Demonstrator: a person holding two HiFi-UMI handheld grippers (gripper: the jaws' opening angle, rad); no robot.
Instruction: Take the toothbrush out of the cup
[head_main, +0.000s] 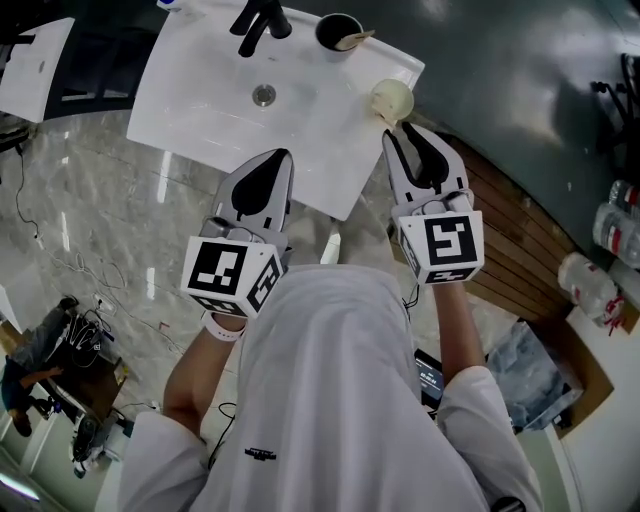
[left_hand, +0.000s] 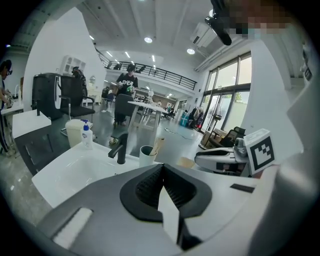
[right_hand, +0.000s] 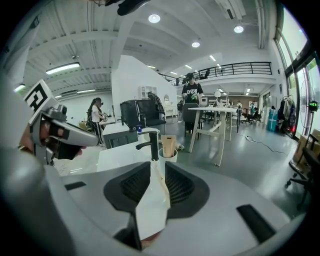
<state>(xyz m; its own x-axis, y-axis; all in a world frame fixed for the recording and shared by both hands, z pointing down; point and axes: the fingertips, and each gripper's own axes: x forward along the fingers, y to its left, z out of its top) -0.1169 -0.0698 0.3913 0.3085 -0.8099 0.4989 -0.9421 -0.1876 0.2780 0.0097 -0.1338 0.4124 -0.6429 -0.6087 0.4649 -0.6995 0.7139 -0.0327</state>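
The biggest thing I see is the pale stone floor, with wooden planks at its right side. Over the floor stands a white sink. It takes the upper part of the head view.

I hold both grippers side by side at the near edge of the sink, and they point toward its back. The left gripper has its tips over the near part of the sink. In the left gripper view its two jaws are together at the tips and nothing is between them. The right gripper is near the right corner of the sink. Its jaws are also pressed together and they hold nothing. Just beyond its tips a round beige thing lies on the sink corner. I cannot tell what it is.

At the back of the sink stands a black faucet. In the left gripper view a white container and a small soap bottle are on the far left corner.

The cup is white and stands upright on the back edge of the sink, just right of the faucet and well apart from both grippers. The toothbrush is inside the cup. It is pale wood colour, it leans to the right, and its end sticks out over the rim. The round metal drain is in the middle of the basin.
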